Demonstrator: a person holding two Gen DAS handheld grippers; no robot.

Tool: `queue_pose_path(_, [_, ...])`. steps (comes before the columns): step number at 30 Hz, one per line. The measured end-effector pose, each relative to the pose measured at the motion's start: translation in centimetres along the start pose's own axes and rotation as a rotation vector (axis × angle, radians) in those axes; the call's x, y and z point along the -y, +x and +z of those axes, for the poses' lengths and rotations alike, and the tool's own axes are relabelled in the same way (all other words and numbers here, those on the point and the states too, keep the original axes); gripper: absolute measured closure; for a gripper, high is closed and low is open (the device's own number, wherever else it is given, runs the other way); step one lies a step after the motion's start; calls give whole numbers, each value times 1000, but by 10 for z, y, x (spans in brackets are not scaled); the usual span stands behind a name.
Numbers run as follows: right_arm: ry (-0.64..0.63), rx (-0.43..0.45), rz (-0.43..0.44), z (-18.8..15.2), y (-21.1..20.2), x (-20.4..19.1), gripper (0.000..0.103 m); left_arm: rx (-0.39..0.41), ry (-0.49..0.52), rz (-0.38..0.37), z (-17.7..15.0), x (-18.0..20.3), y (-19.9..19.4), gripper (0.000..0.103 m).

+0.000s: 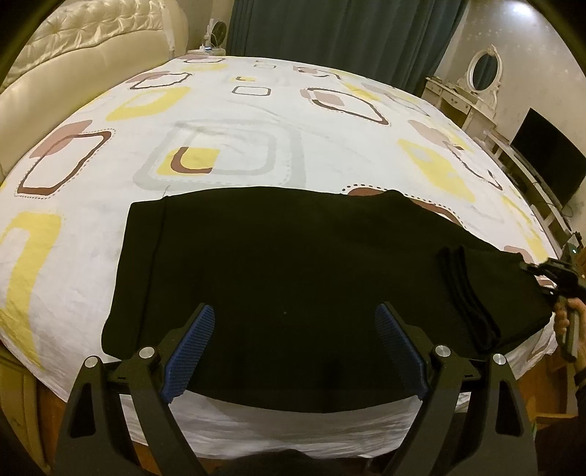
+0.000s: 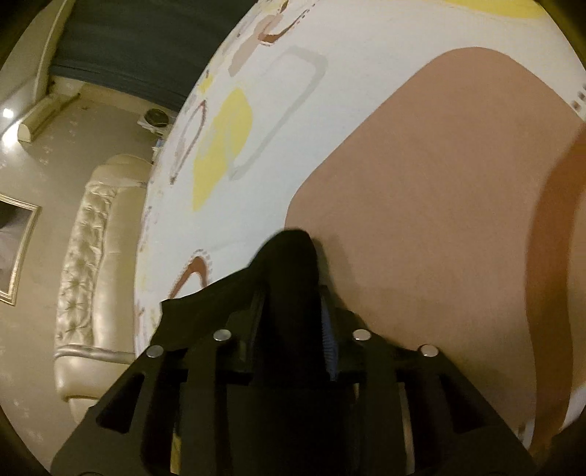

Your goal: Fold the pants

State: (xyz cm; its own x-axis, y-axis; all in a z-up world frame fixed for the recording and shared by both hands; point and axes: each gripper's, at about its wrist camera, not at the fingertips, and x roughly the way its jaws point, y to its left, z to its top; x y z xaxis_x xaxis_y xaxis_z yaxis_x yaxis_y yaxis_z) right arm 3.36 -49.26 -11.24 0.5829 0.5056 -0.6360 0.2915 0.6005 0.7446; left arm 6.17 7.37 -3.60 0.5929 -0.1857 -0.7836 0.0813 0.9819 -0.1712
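Black pants [image 1: 293, 263] lie spread across the near part of a bed with a white patterned sheet [image 1: 234, 121]. My left gripper [image 1: 295, 315] is open, its blue-padded fingers [image 1: 192, 348] wide apart just above the pants' near edge, holding nothing. My right gripper [image 2: 293, 289] is shut on a bunched fold of the black pants [image 2: 289, 256], close above the sheet [image 2: 421, 183]. In the left wrist view the right gripper [image 1: 549, 274] shows at the pants' right end, where the waistband [image 1: 465, 293] lies.
A cream tufted headboard [image 1: 73, 55] stands at the left of the bed. Dark curtains [image 1: 329, 33] hang behind it. A white dresser with an oval mirror [image 1: 483, 73] and a dark screen [image 1: 549, 157] stand at the right.
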Motion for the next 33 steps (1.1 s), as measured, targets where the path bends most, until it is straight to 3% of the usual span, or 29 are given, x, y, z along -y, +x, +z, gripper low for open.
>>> queue_pose_path(8, [39,-20,82,-51,-41,29,67,2,-21,-11,0,-3,-1,15])
queue_pose_path(15, [-7,13,-9,-63,-40,37,81,13,-10,-2,1,-3,-3,14])
queue_pose_path(22, [19,51,3,-69,-48,33,76,6,-3,2,0,-3,-1,15])
queue_pose_path(25, [-5,149,-64,-70,-71,17,75,11,-2,3,0,-5,-2,15])
queue_pose_path(28, [-38,197,0,-78,-81,-6,73,13,-11,-2,1,-6,-2,15])
queue_pose_path(31, [-41,132,85,-88,-64,-18,69,9,-9,1,1,-5,-1,15])
queue_pose_path(33, [-44,85,93,-92,-51,-20,68,14,-5,6,1,-5,-3,15])
